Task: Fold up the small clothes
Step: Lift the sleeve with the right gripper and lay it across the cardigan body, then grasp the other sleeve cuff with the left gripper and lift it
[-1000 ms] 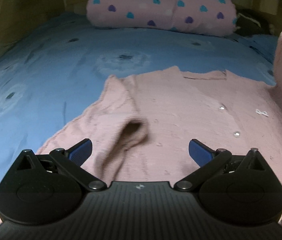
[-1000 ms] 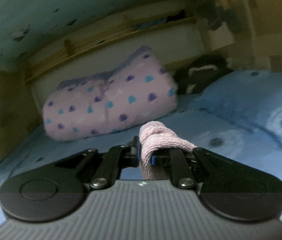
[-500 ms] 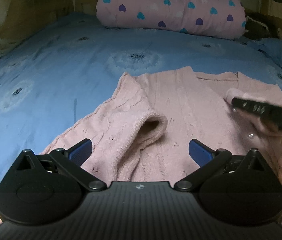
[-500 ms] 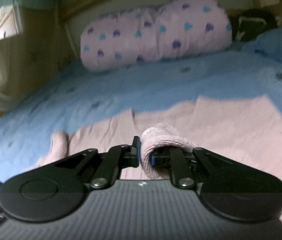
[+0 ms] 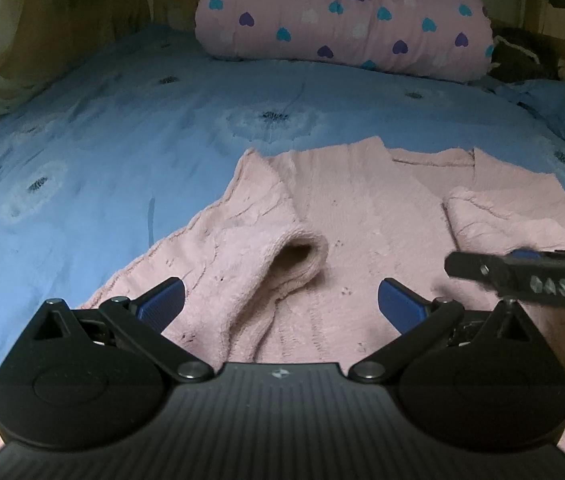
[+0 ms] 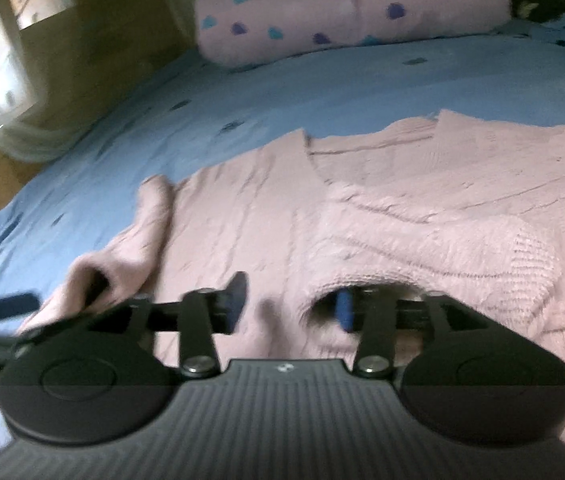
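Lying flat on the blue bedspread (image 5: 130, 152), the pink sweater (image 5: 362, 216) stretches away from both tools, neckline at the far end and hem under the cameras, so its long axis runs straight ahead of the fingers. Both sleeves are folded in over the body: the left sleeve (image 5: 266, 280) ends in an open cuff just ahead of the left gripper (image 5: 280, 300), between its fingers, and the right sleeve (image 6: 434, 248) lies across the chest directly in front of the right gripper (image 6: 290, 304).

That left tool hangs spread wide, holding nothing, its blue pads apart on either side of the cuff. On the right tool the jaws are parted too; one blue pad sits inside the mouth of the right cuff while the other is outside it, so nothing looks pinched, though the frame is blurred.

My judgement is that the next fold runs along the garment's length, hem toward neckline, with each tool nearest its own side.

Only the left view shows the right tool from outside, low over the sweater's right side; only the right view shows the pad inside the cuff. A heart-print pillow (image 5: 346, 20) sits well beyond.
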`<state>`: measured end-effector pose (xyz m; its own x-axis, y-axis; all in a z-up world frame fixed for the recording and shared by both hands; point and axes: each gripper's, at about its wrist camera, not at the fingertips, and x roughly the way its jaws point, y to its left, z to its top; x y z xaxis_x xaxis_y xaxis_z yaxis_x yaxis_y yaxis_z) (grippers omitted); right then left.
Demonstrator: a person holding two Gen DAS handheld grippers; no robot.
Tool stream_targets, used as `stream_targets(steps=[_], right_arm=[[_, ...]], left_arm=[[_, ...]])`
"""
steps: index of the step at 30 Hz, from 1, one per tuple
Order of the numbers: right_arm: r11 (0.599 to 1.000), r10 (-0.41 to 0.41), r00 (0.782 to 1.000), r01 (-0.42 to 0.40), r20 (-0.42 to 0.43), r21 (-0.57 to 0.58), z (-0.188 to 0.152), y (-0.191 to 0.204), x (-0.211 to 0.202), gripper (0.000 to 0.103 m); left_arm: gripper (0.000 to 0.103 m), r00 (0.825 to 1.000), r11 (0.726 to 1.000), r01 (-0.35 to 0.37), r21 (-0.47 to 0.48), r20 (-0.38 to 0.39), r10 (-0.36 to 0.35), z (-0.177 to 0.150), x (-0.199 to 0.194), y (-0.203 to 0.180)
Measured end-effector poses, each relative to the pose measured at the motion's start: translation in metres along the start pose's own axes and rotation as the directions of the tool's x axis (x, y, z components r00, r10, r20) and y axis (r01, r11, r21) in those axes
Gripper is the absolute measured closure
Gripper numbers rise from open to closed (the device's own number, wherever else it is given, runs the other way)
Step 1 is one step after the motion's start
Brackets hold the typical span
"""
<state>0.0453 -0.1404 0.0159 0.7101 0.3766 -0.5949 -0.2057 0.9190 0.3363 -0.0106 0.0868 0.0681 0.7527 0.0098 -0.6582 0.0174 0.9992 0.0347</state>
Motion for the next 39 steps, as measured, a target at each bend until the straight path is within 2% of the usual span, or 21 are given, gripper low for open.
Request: stream_targets(steps=[7,10,12,15,19,23,28,32,36,39], right_arm=[[0.991,0.063,0.997,-0.067,-0.036,-0.115,0.006,-0.001,-0.047,0.047],[0.990,0.076,0.996,-0.080,-0.039,-0.120,0.011,-0.013,-0.066,0.047],[0.990,0.072,0.997,-0.072,-0.003,-0.122,0.014,-0.025,-0.078,0.047],[0.991,0.010,0.998,-0.002,0.060,-0.135,0.015,-0.041,-0.087,0.047],[0.994,-0.066,0.991,0.075,0.118,-0.075,0.016,-0.070,-0.095,0.047],[0.968,-0.239,0.964,0.246,0.121,-0.048,0.020,-0.092,-0.091,0.046],[0.962,-0.267,0.960,0.259,0.085,0.086,0.028,-0.122,-0.092,0.047],[0.940,-0.302,0.950,0.284,0.073,0.190,0.029,-0.140,-0.096,0.047],[0.924,-0.330,0.943,0.311,0.052,0.223,0.025,-0.148,-0.097,0.046],[0.916,-0.354,0.934,0.339,0.038,0.215,0.022,-0.148,-0.097,0.046]], left_arm=[[0.000,1.000,0.998,0.005,0.061,0.023,-0.006,0.007,-0.017,-0.028],[0.000,0.999,0.996,0.034,0.079,0.016,-0.035,0.010,-0.021,-0.046],[0.000,0.998,0.995,0.069,0.065,0.008,-0.070,0.013,-0.022,-0.058],[0.000,0.993,0.991,0.120,0.059,0.004,-0.121,0.018,-0.023,-0.078],[0.000,0.993,0.991,0.103,0.090,0.040,-0.107,0.021,-0.021,-0.108],[0.000,0.990,0.987,0.133,0.091,0.039,-0.137,0.022,-0.011,-0.135],[0.000,0.984,0.974,0.157,0.165,0.060,-0.169,0.024,-0.003,-0.173],[0.000,0.980,0.964,0.171,0.206,0.062,-0.187,0.027,0.006,-0.200],[0.000,0.975,0.950,0.200,0.239,0.042,-0.216,0.021,0.019,-0.228],[0.000,0.980,0.947,0.175,0.270,0.043,-0.193,0.014,0.032,-0.246]])
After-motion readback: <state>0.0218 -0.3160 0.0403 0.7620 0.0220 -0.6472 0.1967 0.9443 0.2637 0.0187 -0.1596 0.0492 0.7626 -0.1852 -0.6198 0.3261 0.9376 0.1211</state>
